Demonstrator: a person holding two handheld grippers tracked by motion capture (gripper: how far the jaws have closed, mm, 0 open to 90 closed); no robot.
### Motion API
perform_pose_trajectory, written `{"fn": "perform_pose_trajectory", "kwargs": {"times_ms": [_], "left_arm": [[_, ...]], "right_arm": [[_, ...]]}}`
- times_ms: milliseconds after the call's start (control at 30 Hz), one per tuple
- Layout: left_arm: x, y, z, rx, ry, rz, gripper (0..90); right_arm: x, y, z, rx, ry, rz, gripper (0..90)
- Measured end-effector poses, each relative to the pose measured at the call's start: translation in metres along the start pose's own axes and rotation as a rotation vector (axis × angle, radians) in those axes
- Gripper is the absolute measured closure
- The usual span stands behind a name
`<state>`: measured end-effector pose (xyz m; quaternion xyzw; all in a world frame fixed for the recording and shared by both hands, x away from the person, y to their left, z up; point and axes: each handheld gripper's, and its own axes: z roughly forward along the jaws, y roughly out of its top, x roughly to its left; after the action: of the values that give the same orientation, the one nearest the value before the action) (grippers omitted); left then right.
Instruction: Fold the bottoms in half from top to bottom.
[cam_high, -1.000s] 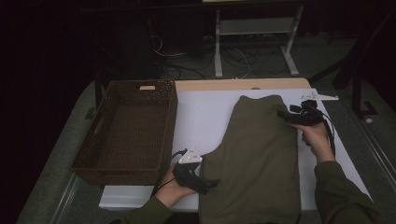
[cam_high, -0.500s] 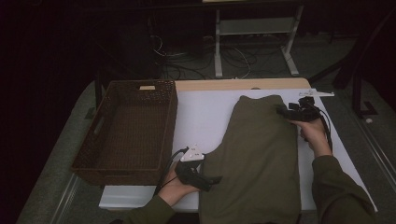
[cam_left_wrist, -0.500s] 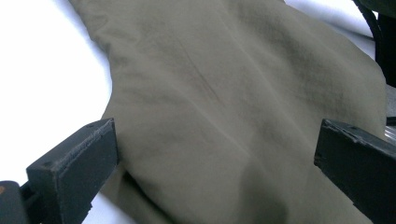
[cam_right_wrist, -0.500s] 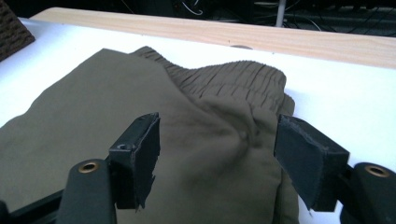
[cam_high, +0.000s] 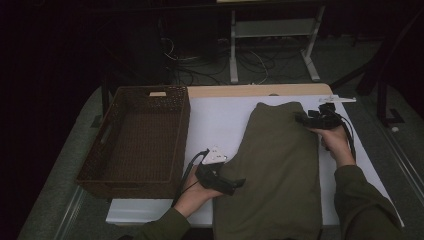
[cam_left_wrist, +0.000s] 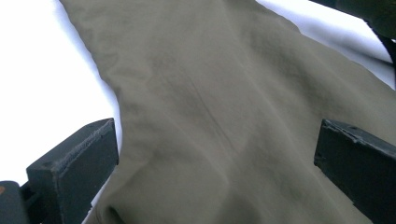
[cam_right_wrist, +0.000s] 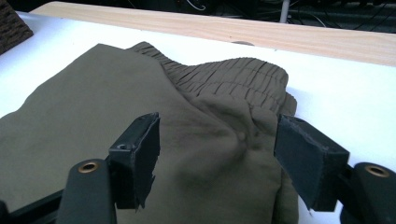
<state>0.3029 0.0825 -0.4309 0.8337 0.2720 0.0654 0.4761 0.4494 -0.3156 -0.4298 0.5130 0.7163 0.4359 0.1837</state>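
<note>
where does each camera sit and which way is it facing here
High view: above the person's side of the white table, looking forward and down; forearms and both hand-held grippers show.
Left gripper view: rides the left hand-held gripper, along its open jaws.
Right gripper view: rides the right hand-held gripper, facing the gathered waistband.
All three share the olive-green folded fabric garment.

olive garment (cam_high: 280, 165), brown wicker basket (cam_high: 135, 142)
</note>
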Motion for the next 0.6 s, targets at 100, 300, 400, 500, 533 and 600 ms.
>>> {"fn": "perform_pose_trajectory", "kwargs": {"times_ms": [100, 300, 400, 500, 533, 600], "left_arm": [[0.002, 0.003, 0.005, 0.002, 0.004, -0.008, 0.0], [0.007, 0.010, 0.016, 0.018, 0.002, -0.005, 0.0], [0.010, 0.014, 0.019, 0.016, 0.005, -0.002, 0.0], [0.012, 0.018, 0.022, 0.014, 0.004, -0.011, 0.0], [0.013, 0.019, 0.023, 0.010, 0.005, -0.010, 0.0], [0.015, 0.023, 0.025, 0.011, 0.009, -0.008, 0.0]], "right_arm": [[0.000, 0.000, -0.003, -0.004, 0.001, 0.004, 31.3], [0.000, 0.000, -0.007, -0.005, -0.001, 0.005, 31.3], [0.000, -0.001, -0.007, -0.005, 0.001, 0.010, 31.3], [0.001, -0.001, -0.008, -0.002, 0.001, 0.008, 31.3], [0.001, -0.001, -0.008, -0.003, 0.000, 0.011, 31.3], [0.001, -0.001, -0.008, -0.004, -0.001, 0.011, 31.3]]}}
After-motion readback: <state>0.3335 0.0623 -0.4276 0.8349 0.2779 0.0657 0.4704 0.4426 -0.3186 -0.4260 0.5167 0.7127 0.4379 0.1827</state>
